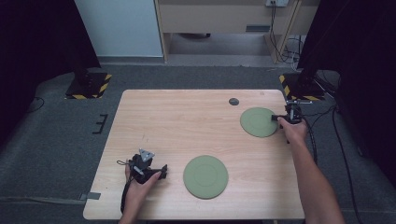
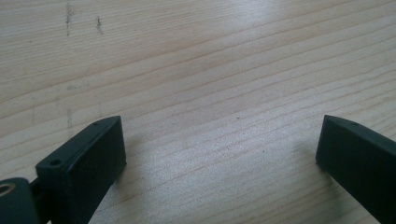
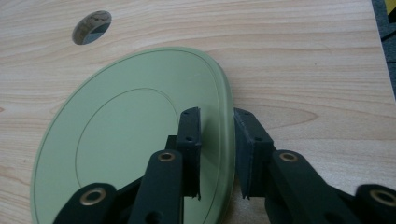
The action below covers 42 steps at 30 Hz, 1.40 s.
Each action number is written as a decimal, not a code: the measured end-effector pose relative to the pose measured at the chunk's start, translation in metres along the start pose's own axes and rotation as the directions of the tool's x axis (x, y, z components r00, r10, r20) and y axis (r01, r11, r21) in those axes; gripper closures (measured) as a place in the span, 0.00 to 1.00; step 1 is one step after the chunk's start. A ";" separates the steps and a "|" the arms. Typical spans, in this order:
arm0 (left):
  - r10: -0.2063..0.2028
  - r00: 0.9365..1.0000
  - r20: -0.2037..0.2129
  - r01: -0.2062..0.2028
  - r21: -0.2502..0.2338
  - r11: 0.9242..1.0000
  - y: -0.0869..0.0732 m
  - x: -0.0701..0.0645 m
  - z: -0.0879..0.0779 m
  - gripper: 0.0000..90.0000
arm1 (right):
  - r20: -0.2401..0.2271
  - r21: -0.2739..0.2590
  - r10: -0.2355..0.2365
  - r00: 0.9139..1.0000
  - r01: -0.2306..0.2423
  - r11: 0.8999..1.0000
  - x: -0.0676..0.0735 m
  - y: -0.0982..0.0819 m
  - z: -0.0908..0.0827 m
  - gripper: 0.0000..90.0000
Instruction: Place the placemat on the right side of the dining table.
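On the left of the wooden surface [image 1: 196, 116], near its front edge, the left gripper [image 1: 162, 172] is held low in the person's left hand [image 1: 140, 179]; in the left gripper view its jaws are seen set wide apart, with nothing but bare wood grain between them. Just to its right, near the front middle, a round green plate [image 1: 205, 176] is seen lying flat, apart from both grippers. Farther right and toward the back, a small dark round hole [image 1: 233, 101] is cut into the surface. Beside it, a second green plate [image 1: 258, 122] is laid near the right edge, and its rim is straddled by the right gripper [image 1: 274, 117], held in the right hand [image 1: 293, 129]. In the right gripper view the jaws are seen a little apart, one over the plate's face and one outside its rim [image 3: 228, 140], with narrow gaps visible, so the plate is not clamped.
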<state>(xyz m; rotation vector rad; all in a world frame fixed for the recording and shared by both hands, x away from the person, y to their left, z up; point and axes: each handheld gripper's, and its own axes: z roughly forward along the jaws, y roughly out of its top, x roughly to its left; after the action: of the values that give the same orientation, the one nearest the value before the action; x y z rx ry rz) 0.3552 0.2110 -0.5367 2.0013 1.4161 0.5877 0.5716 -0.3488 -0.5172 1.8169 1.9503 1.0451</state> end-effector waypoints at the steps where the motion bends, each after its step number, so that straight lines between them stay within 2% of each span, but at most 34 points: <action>1: 0.000 1.000 0.000 0.000 0.000 1.000 0.000 0.000 0.000 0.01 | 0.004 0.002 0.000 1.000 0.000 1.000 0.000 0.000 0.000 0.80; 12: 0.000 1.000 0.000 0.000 0.000 1.000 0.000 0.000 0.000 0.01 | 0.000 0.000 0.015 1.000 -0.015 1.000 -0.003 -0.001 0.003 0.80; 25: 0.003 1.000 0.002 -0.003 0.000 1.000 0.000 0.000 0.000 0.01 | 0.009 0.001 0.027 1.000 -0.027 1.000 -0.007 -0.002 0.003 0.73; 28: 0.003 1.000 0.002 -0.003 0.000 1.000 0.000 0.000 0.000 0.01 | -0.002 -0.019 0.039 0.999 -0.039 0.999 -0.009 -0.002 0.002 0.73; 33: 0.002 1.000 0.003 -0.002 0.000 1.000 0.000 0.000 0.000 0.01 | -0.005 -0.048 0.058 0.998 -0.059 0.997 -0.010 0.001 -0.003 0.69; 42: 0.003 1.000 0.003 -0.003 0.001 1.000 0.000 0.000 0.000 0.01 | -0.005 -0.051 0.077 0.997 -0.077 0.996 -0.008 0.003 -0.006 0.55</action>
<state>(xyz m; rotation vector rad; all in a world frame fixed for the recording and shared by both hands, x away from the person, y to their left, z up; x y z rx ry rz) 0.3556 0.2105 -0.5367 2.0048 1.4119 0.5860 0.5713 -0.3583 -0.5129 1.8769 1.8512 1.1117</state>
